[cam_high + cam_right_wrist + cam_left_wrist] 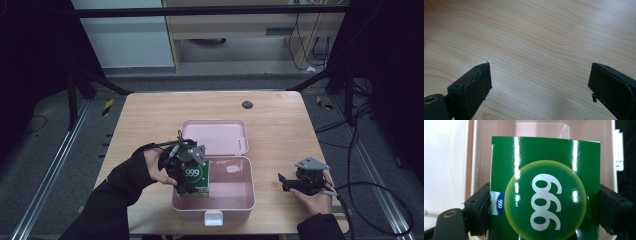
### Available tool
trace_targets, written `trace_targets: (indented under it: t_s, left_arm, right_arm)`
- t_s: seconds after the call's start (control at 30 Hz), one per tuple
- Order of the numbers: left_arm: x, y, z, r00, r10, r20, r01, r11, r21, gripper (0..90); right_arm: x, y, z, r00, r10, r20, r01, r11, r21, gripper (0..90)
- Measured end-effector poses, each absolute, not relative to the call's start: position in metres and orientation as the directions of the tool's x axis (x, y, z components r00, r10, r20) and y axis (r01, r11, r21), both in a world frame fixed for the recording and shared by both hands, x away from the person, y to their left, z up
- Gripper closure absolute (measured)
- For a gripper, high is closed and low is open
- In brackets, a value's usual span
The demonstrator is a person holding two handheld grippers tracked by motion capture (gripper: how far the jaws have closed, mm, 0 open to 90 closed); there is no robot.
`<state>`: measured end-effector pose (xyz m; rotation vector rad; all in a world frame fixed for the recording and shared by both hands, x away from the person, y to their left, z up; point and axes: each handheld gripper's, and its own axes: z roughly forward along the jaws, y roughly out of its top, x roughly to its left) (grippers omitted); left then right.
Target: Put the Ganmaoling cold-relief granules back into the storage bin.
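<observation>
Left gripper [192, 186] clamping green box [544, 190]

the high view looks from above the near edge, forward and down, taking in the whole table [150, 115] and the floor beyond. the left gripper view sits very close to the green box [544, 190], facing into the pink case [481, 150]; both also show in the high view. the right gripper view faces bare tabletop from close up, on the table's right side.
</observation>
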<state>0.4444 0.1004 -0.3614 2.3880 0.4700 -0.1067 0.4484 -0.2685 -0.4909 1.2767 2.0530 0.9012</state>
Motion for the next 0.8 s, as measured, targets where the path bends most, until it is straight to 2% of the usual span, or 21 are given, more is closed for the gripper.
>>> trace_targets:
  t_s: [0.2, 0.33, 0.47, 0.67, 0.8]
  left_arm:
    - [0.443, 0.1, -0.374, 0.911, 0.338, -0.235, 0.408, -0.664, 0.627, 14.7]
    - [0.444, 0.101, -0.379, 0.913, 0.335, -0.233, 0.405, -0.672, 0.621, 14.7]
    - [0.44, 0.098, -0.387, 0.887, 0.376, -0.268, 0.456, -0.623, 0.636, 14.7]
    - [0.442, 0.098, -0.396, 0.895, 0.37, -0.249, 0.44, -0.641, 0.629, 14.6]
    - [0.439, 0.096, -0.402, 0.871, 0.401, -0.284, 0.483, -0.593, 0.644, 14.5]
  right_arm:
    - [0.449, -0.268, -0.491, -0.397, 0.911, -0.108, 0.541, 0.327, 0.775, 5.2]
    - [0.449, -0.268, -0.492, -0.401, 0.91, -0.109, 0.539, 0.331, 0.775, 5.1]
    - [0.449, -0.268, -0.492, -0.402, 0.909, -0.108, 0.541, 0.33, 0.773, 5.0]
    - [0.449, -0.268, -0.492, -0.404, 0.908, -0.112, 0.542, 0.336, 0.771, 4.8]
    - [0.449, -0.268, -0.492, -0.404, 0.908, -0.111, 0.544, 0.336, 0.769, 4.4]
